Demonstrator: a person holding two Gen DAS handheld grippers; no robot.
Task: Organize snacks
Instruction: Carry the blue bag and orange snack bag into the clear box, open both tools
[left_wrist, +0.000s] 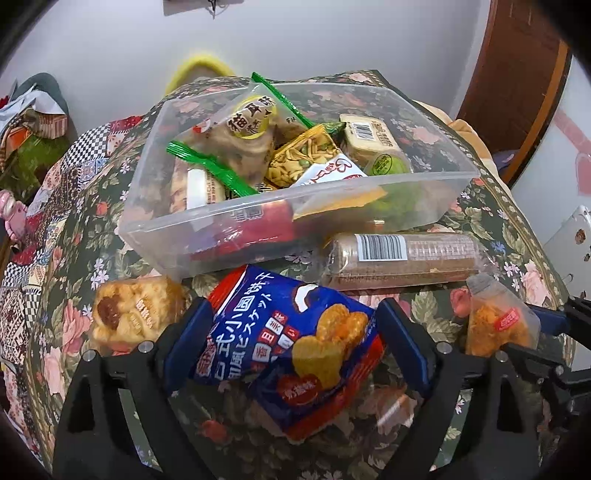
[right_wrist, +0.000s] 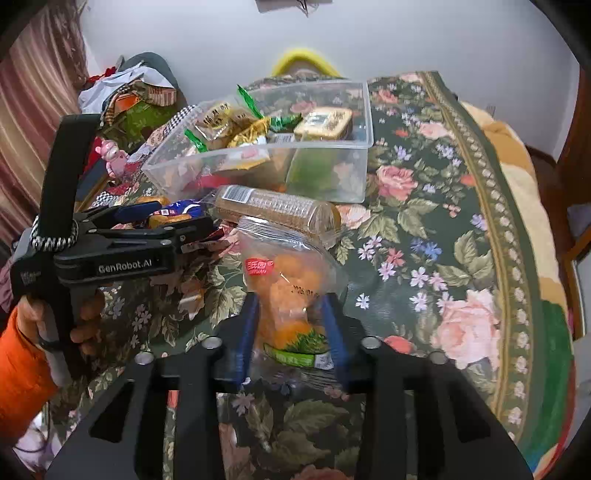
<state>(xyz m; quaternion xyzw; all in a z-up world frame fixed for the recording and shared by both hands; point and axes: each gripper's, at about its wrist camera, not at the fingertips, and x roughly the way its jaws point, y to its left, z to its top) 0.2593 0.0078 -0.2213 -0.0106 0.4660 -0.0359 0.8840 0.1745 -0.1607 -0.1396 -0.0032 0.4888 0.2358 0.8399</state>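
Gripping a blue biscuit bag (left_wrist: 291, 347) between both blue fingers (left_wrist: 192, 325), left gripper (left_wrist: 291, 332) clenched on it just in front of the clear plastic bin (left_wrist: 207, 236). Pinching a clear packet of orange snacks (right_wrist: 284, 291) in the right gripper (right_wrist: 290, 314), jaws closed on its lower half, in front of the bin and to the right of the blue bag. Seen also from the left wrist view, the same orange packet (left_wrist: 495, 321) held beside the right gripper (left_wrist: 532, 328). Lying against the bin's near wall, a long sleeve of round crackers (left_wrist: 399, 258) on the floral tablecloth (right_wrist: 424, 229). Resting left of the blue bag and near the bin's front corner, a wrapped pastry with a jam centre (left_wrist: 125, 314). Piled inside the bin, assorted packets, among them green-sealed bags (left_wrist: 221, 173) and a yellow pack of noodle snacks (left_wrist: 303, 158). Wrapped around the left gripper's handle, a hand (right_wrist: 85, 317) in an orange sleeve.
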